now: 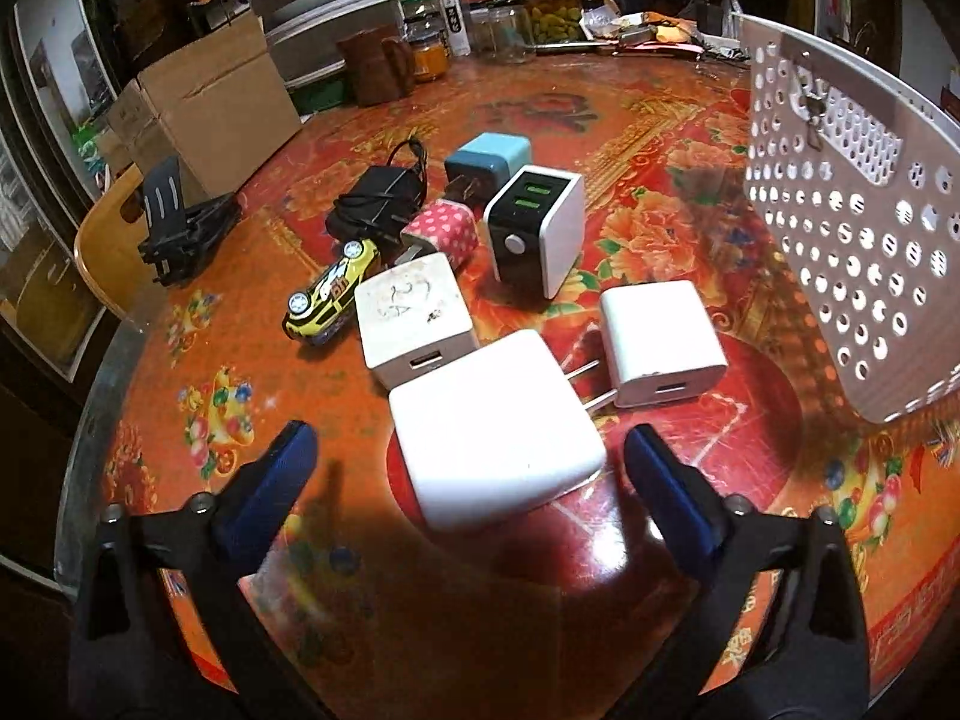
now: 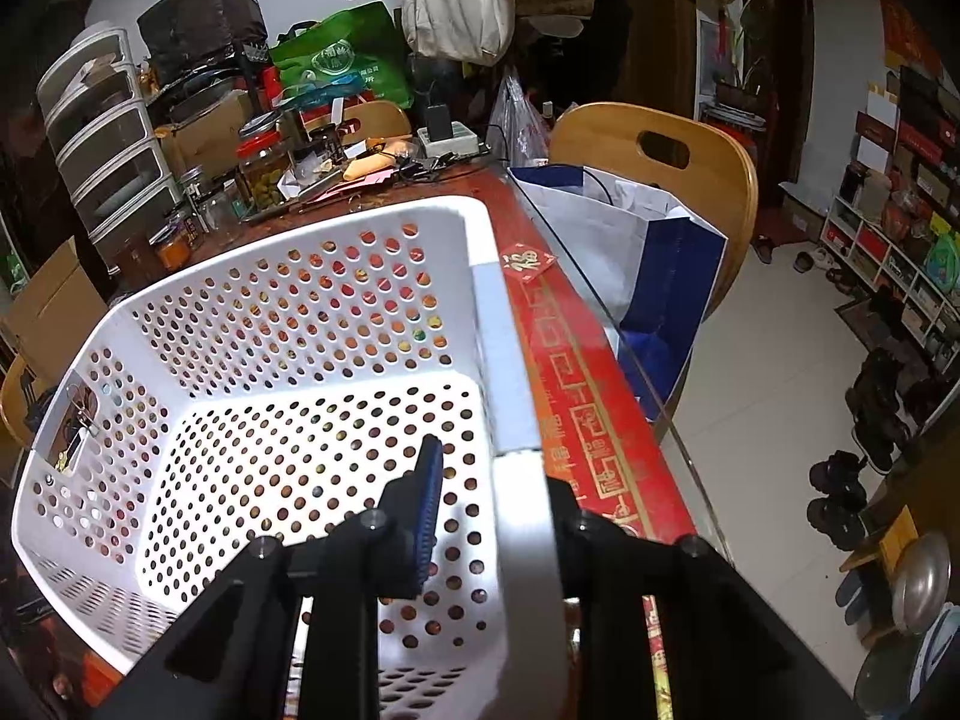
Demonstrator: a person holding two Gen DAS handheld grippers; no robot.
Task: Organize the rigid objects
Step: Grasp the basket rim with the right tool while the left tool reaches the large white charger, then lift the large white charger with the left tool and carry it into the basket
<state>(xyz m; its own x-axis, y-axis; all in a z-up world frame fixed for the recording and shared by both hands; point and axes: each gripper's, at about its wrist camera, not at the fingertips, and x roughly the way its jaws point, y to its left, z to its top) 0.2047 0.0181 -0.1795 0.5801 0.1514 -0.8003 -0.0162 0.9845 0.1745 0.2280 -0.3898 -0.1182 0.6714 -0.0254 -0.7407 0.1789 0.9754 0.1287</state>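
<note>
Setting: cluttered room, round red floral desk [image 1: 600,120] under glass, jars and drawer units along the far edge.
Basket: white perforated plastic basket [image 2: 288,300], at the right of the desk; inside bare in the right wrist view, nothing dropped in yet.
Still loose on the desk: large white square charger [image 1: 498,426] nearest; white charger with handwriting on top [image 1: 411,312] just behind it to the left; smaller white charger with bare prongs [image 1: 660,342] to the right; black-and-white charger with green ports [image 1: 537,228] farther back; pink polka-dot plug [image 1: 444,228]; blue cube plug [image 1: 489,159]; black adapter with coiled cord [image 1: 375,198]; yellow toy car [image 1: 333,294] on the left.
Left tongs: [image 1: 471,450] spread wide, blue pads flanking the large white square charger, clear gap on each side, no contact.
Right tongs: [image 2: 486,480] pressed together, pinching the basket's near right rim, inner blue pad inside the wall, the outer one hidden behind the rim.
Progress: barely begun, judging by the bare basket and the full cluster outside it.
Likely step in hand: first pickup, the large white square charger.
Left to do: close on that charger, carry it right into the basket, then the same for the other chargers, the plugs, the adapter and the car.
Risk: smooth plastic, prongs apt to catch the basket holes.
</note>
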